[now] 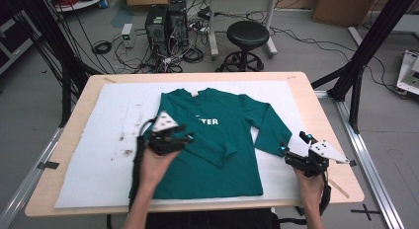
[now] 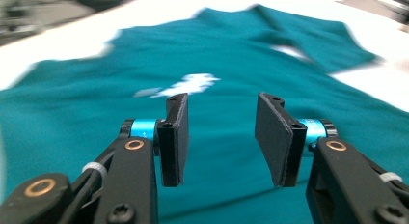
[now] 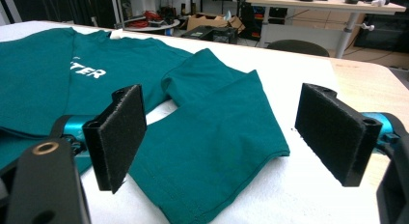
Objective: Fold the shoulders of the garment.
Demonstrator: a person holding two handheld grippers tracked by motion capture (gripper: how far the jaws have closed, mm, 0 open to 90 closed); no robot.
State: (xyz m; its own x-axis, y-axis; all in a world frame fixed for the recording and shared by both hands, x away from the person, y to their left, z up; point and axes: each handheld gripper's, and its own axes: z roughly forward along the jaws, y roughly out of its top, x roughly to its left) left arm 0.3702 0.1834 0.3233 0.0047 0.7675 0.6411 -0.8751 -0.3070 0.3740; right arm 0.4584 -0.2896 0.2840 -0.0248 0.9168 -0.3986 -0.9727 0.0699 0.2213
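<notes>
A green shirt (image 1: 217, 140) lies flat on the white mat (image 1: 99, 140) so it can be folded. The left gripper (image 2: 219, 137) hangs over the shirt, spread apart and empty. The right gripper (image 3: 226, 137) waits wide open by the right sleeve (image 3: 217, 132), ready to pinch it.

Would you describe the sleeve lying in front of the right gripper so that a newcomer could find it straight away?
Start from the white mat on the wooden table, where a teal long-sleeved shirt lies flat. Its sleeve on the high view's right side runs out over the mat toward the right gripper. Unlike the other sleeve, folded across the shirt's body, this one lies spread on the white mat.
</notes>
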